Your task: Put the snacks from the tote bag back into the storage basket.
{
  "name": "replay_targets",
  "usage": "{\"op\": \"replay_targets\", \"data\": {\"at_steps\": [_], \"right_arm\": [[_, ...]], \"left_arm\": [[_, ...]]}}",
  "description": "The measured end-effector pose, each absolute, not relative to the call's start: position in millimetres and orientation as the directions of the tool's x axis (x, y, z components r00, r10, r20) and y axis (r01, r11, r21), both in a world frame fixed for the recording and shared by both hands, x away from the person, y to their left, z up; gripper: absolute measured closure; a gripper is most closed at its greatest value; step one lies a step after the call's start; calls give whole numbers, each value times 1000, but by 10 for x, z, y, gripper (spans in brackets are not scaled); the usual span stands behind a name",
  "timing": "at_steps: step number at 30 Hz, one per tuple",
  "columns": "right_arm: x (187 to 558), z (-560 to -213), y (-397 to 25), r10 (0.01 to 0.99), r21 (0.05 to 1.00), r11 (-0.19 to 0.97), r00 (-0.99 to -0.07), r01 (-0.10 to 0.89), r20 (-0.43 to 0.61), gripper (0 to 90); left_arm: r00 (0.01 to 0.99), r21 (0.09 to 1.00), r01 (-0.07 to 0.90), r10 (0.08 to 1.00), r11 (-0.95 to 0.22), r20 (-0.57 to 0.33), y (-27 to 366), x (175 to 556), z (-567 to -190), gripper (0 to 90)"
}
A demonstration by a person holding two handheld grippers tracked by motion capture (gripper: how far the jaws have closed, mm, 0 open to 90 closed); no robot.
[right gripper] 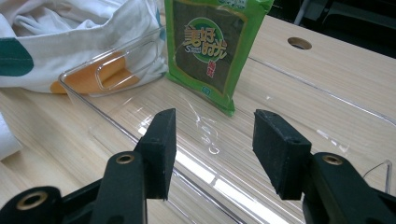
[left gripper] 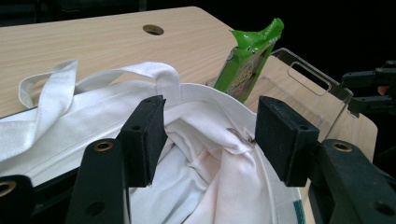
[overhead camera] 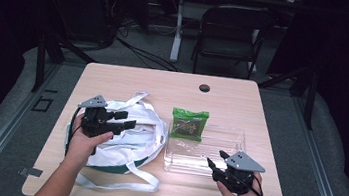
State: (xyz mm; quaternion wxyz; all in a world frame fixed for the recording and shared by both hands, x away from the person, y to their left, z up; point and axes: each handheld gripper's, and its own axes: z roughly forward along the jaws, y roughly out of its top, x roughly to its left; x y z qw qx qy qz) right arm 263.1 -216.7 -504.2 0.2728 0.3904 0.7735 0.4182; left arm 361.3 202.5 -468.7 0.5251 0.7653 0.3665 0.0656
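A white cloth tote bag (overhead camera: 127,140) with long straps lies on the left half of the wooden table. My left gripper (overhead camera: 123,119) hovers over the bag's mouth (left gripper: 210,140), open, with rumpled fabric between the jaws but not pinched. A green snack packet (overhead camera: 189,123) leans at the far left end of a clear plastic tray (overhead camera: 225,157). The packet (right gripper: 210,46) stands upright ahead of my right gripper (right gripper: 212,140), which is open over the tray's near rim (right gripper: 187,172). In the high view, the right gripper (overhead camera: 215,159) sits at the tray's front right.
The table (overhead camera: 164,84) has a round cable hole (overhead camera: 204,88) near its far edge. A folding chair (overhead camera: 231,32) stands on the floor behind the table. The bag shows a dark green patch (right gripper: 14,56) and an orange patch (right gripper: 93,77) through the tray wall.
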Motion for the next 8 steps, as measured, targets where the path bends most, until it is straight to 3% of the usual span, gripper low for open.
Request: {"op": "replay_targets", "data": {"at_steps": [8], "right_arm": [[2667, -4956, -2169, 824, 862, 352, -557, 365, -102, 499]], "left_arm": [[713, 852, 497, 637, -165, -292, 2064, 3618, -4672, 429]]}}
